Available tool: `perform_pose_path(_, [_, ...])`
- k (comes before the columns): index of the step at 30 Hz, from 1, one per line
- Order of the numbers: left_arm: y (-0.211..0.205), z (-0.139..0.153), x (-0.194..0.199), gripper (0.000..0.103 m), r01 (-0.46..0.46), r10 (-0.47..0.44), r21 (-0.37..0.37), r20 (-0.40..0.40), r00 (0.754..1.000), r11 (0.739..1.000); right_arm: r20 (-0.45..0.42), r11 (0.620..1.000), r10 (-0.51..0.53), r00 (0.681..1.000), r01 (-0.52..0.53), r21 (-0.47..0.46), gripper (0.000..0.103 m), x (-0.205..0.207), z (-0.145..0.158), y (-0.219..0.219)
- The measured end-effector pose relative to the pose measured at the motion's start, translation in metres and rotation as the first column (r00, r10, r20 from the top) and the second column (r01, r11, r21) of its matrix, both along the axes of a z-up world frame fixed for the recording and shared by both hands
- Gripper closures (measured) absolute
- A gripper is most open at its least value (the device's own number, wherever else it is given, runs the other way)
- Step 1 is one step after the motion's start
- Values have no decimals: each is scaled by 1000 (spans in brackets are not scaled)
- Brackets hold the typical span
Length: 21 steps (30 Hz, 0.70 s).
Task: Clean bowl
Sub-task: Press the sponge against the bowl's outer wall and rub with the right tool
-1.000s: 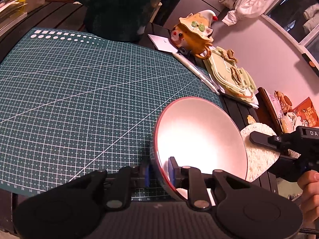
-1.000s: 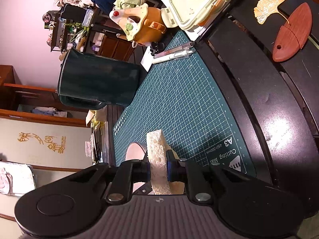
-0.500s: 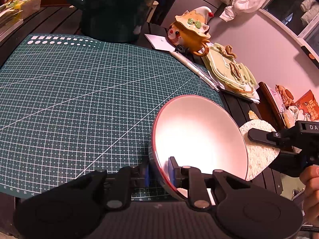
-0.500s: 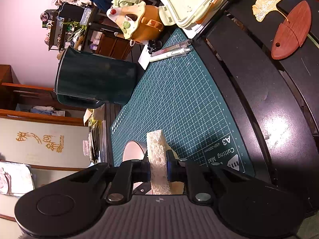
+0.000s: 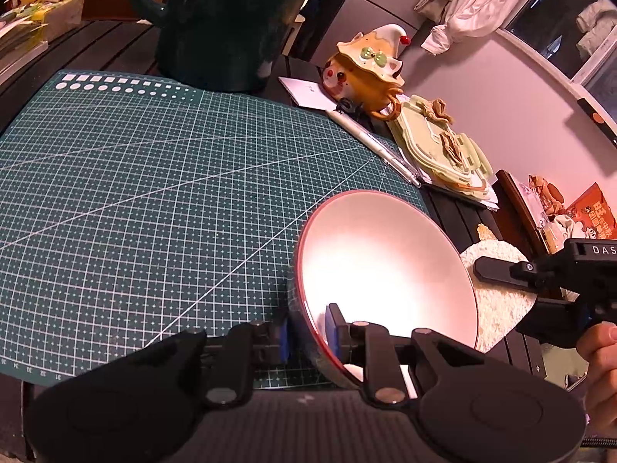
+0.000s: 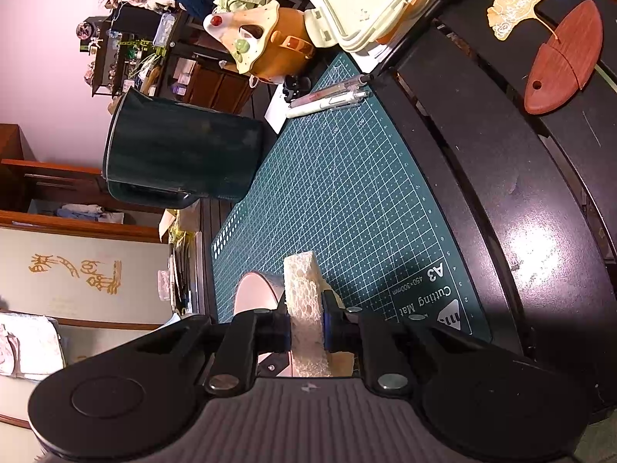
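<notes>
Left hand-held gripper (image 5: 306,332): angled steeply down over the near edge of the cutting mat (image 5: 162,193); jaws nearly closed, pinching the near rim of the bowl (image 5: 385,270), one pad inside, one outside.

Bowl: pale inside, red rim, held tilted on edge with its opening facing up and toward the camera, at the mat's near right corner. Whether its underside touches the mat cannot be told.

Right hand-held gripper (image 6: 306,326): pointed shallowly down, rolled onto its side so the table (image 6: 501,193) runs upright in its view; jaws almost closed, clamped on a sponge (image 6: 304,308). A person's hand (image 5: 599,366) holds it at the right edge of the left view.

Sponge: pale, porous, flat slab gripped edge-on, long axis running forward along the fingers; lies just behind the bowl's right rim, contact unclear.

Also on the table: dark green jug (image 5: 231,23), figurine mug (image 5: 366,69), pens (image 6: 327,100), stacked pale-green lidded containers (image 5: 439,146), wooden leaf-shaped piece (image 6: 563,58).
</notes>
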<state>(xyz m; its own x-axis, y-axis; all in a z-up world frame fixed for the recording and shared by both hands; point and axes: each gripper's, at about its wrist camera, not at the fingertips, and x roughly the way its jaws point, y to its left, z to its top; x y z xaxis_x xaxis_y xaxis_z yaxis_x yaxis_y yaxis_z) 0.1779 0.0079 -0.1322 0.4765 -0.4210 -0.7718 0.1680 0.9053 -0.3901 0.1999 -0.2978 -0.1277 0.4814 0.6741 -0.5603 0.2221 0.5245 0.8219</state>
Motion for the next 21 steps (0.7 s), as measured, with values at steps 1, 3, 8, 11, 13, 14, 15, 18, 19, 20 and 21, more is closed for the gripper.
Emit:
perform_pose_path(1, [-1,1,0,83,2,-2,7,-1,1000,1000,0,1000,2,1000,-2,-2,89,0,0,0])
perform_pose_path(3, [-5,3,2,85,9,-9,30,-5,1000,1000,-2,1000,2,1000,-2,-5,89,1,0,1])
perform_pose_path(8, [-7,4,4,86,12,-12,44,-7,1000,999,-5,1000,2,1000,-2,-13,89,1,-1,1])
perform_pose_path(11, [-7,4,4,86,14,-14,48,-7,1000,999,-5,1000,2,1000,-2,-14,89,1,-1,1])
perform_pose_path(13, [-8,4,4,86,15,-15,53,-6,1000,998,-5,1000,2,1000,-2,-15,89,1,-2,1])
perform_pose_path(14, [-8,4,5,86,15,-15,52,-6,1000,999,-6,1000,1,1000,-1,-15,89,1,-2,1])
perform_pose_path(15, [-8,3,5,86,15,-14,52,-6,1000,999,-7,1000,1,1000,-1,-16,89,1,-2,1])
perform_pose_path(18, [-7,2,7,86,17,-16,47,-5,1000,999,-7,1000,1,1000,-1,-18,89,1,-2,1])
perform_pose_path(19, [-7,2,8,86,20,-20,44,-3,1000,999,-6,1000,1,1000,-2,-18,89,1,-1,1])
perform_pose_path(20, [-7,2,9,86,28,-28,46,0,1000,999,-5,1000,1,1000,-2,-19,89,1,-1,1])
perform_pose_path(21, [-7,2,10,86,36,-36,49,3,999,998,-4,1000,1,1000,-1,-19,89,1,-1,0])
